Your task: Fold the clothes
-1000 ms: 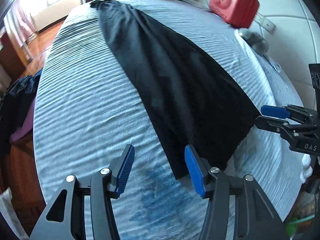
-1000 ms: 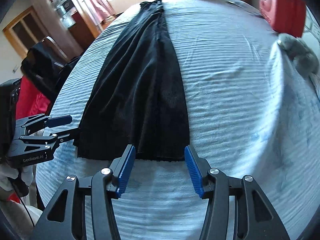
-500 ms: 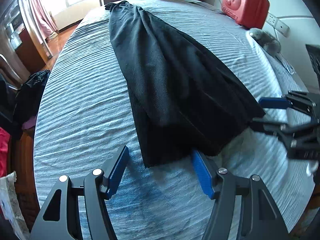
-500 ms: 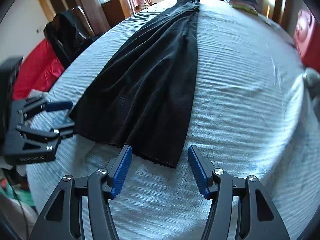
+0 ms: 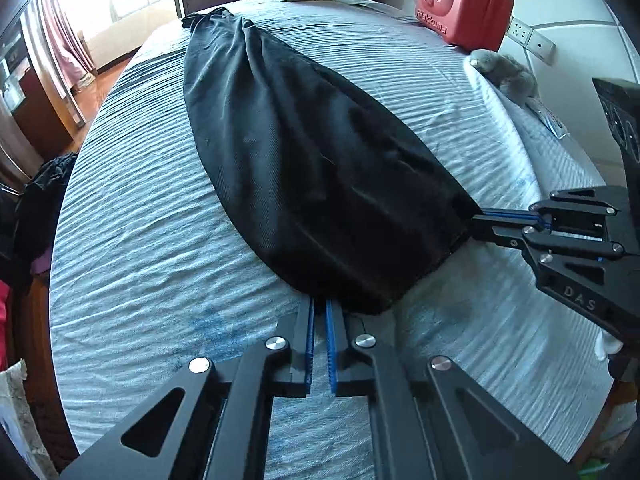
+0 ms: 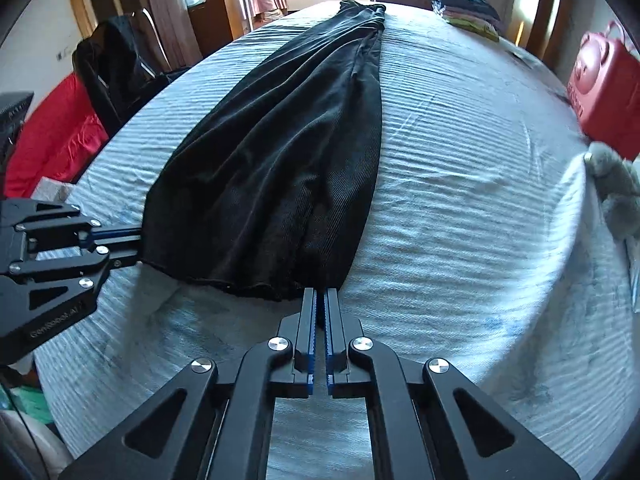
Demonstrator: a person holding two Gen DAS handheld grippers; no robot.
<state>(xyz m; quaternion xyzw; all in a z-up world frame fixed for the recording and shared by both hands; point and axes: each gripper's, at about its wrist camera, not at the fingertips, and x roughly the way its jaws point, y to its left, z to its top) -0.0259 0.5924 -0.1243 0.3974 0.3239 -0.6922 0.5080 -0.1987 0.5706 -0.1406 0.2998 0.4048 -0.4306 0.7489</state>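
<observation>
A moment ago both pairs of fingers were spread; now our left gripper and right gripper pinch the hem corners of the skirt, lying lengthwise along the bed, hem at the near edge. We judge the fold ready.

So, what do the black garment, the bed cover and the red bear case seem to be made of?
Black garment: probably a soft ribbed knit or fine corduroy, matte; thin parallel ridges show. Bed cover: looks like crinkled woven cotton, pale blue and dull, with rippled stripes. Red bear case: likely hard moulded plastic, smooth with a slight sheen.
</observation>
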